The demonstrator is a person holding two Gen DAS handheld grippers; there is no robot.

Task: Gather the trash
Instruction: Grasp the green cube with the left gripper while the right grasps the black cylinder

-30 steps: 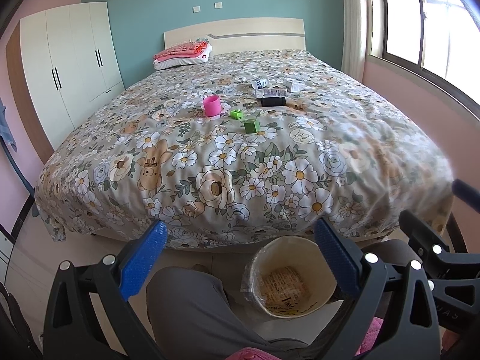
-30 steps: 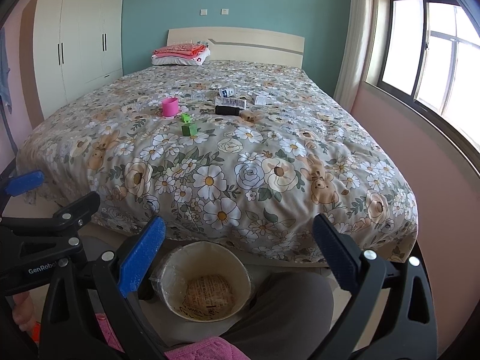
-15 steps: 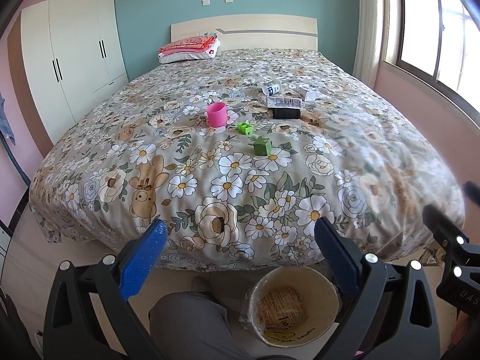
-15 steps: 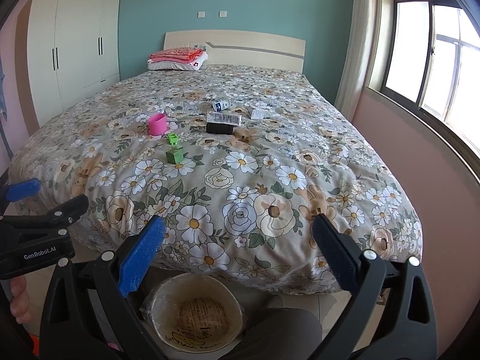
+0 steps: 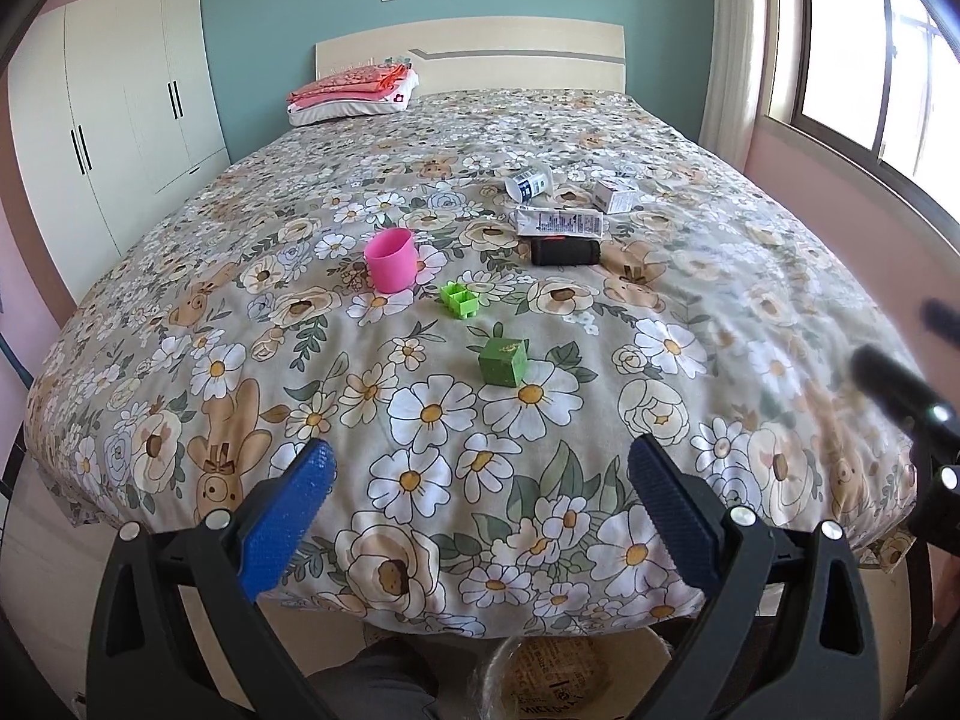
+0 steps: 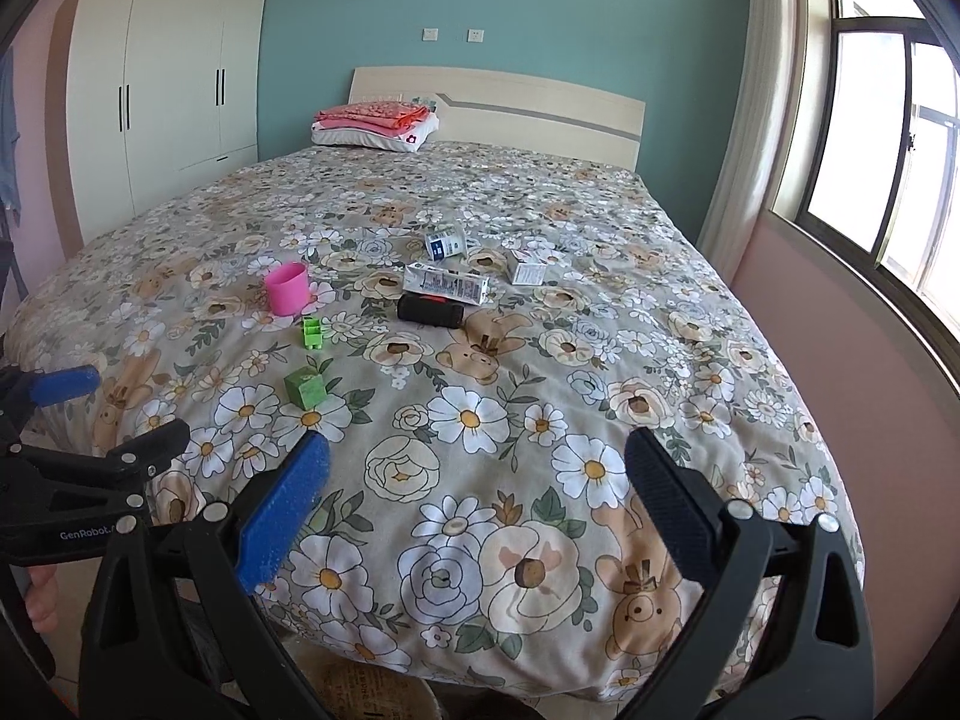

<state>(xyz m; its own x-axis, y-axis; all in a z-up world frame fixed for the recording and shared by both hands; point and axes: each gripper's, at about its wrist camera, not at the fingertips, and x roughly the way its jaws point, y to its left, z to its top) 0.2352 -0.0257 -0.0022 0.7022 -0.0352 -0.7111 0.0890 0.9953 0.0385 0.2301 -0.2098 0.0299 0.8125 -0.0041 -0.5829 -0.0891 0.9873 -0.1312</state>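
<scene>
Trash lies mid-bed on the floral cover: a small white carton (image 5: 613,195) (image 6: 527,269), a tipped white cup (image 5: 528,182) (image 6: 445,241), a flat white box (image 5: 559,222) (image 6: 445,284) and a black cylinder (image 5: 565,252) (image 6: 429,311). A lined bin (image 5: 576,681) (image 6: 372,693) stands on the floor at the bed's foot. My left gripper (image 5: 480,516) and right gripper (image 6: 477,510) are both open and empty, above the foot of the bed, far short of the trash.
A pink cup (image 5: 391,259) (image 6: 288,287), a light green block (image 5: 459,301) (image 6: 312,333) and a dark green cube (image 5: 503,361) (image 6: 305,389) sit nearer me. Folded bedding (image 5: 354,90) lies by the headboard. Wardrobe (image 5: 114,114) at left, window (image 6: 882,150) at right.
Both grippers have risen and moved forward over the foot of the bed. The bin has slid to the bottom edge of both views. The jaws stayed open.
</scene>
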